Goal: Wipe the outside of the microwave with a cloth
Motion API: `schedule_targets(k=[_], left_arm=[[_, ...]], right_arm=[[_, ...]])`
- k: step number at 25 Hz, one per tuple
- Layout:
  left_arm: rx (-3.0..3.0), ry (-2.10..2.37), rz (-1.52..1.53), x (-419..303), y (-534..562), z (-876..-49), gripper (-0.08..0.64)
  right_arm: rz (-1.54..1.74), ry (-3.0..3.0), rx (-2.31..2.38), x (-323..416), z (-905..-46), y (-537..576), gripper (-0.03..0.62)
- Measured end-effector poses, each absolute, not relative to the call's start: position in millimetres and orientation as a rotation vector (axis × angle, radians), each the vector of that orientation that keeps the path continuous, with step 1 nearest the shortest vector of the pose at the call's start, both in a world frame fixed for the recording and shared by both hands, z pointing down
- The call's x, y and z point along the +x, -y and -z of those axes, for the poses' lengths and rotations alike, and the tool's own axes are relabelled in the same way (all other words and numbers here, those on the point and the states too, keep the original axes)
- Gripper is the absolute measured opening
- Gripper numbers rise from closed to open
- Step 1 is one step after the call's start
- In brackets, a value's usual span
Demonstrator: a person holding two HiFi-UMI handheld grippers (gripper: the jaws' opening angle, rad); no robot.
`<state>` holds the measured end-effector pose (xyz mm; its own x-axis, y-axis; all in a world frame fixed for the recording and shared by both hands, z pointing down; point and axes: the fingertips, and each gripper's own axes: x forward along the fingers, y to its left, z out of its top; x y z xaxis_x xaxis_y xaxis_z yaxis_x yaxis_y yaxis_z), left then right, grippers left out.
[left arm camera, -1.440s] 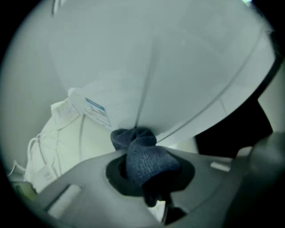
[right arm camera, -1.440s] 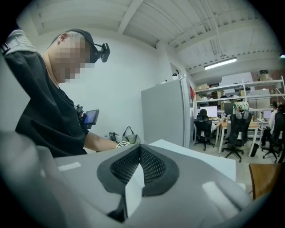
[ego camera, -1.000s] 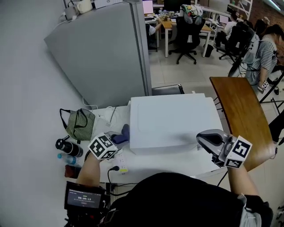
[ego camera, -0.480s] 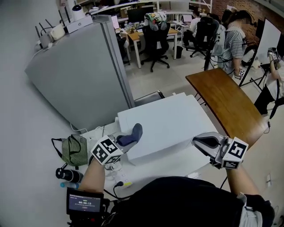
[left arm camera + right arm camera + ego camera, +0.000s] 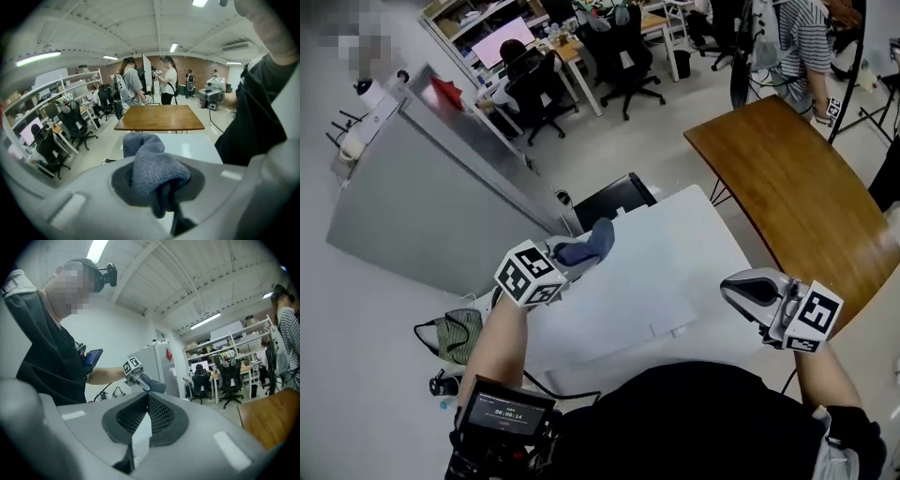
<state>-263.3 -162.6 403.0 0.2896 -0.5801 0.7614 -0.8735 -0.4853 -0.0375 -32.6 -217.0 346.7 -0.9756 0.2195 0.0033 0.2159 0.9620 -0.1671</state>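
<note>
Blue-grey knitted cloth (image 5: 589, 247), soft and bunched into 1 thick fold, is clamped in the left gripper (image 5: 566, 258) over the far left edge of the microwave (image 5: 647, 281), a smooth white box. The right gripper (image 5: 733, 289) is closed on nothing near its front right corner. The pinch looks small, so rubbing the slick top could drag the cloth free.

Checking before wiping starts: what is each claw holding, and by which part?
The left claw pinches a grey-blue cloth by one bunched end; the rest sticks out past it. The right claw is shut on nothing.
</note>
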Motion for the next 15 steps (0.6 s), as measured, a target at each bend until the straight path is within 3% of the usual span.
schedule_targets(k=[6, 15], left_arm=[[2.05, 1.012, -1.329, -243.3, 286.1, -445.4, 0.058], [1.684, 0.478, -1.743, -238.3, 313.9, -501.1, 0.057]], right_arm=[[-0.413, 3.091, -0.241, 21.7, -385.8, 306.6, 0.005], [-0.635, 3.101, -0.043, 67.5, -425.3, 338.8, 0.005]])
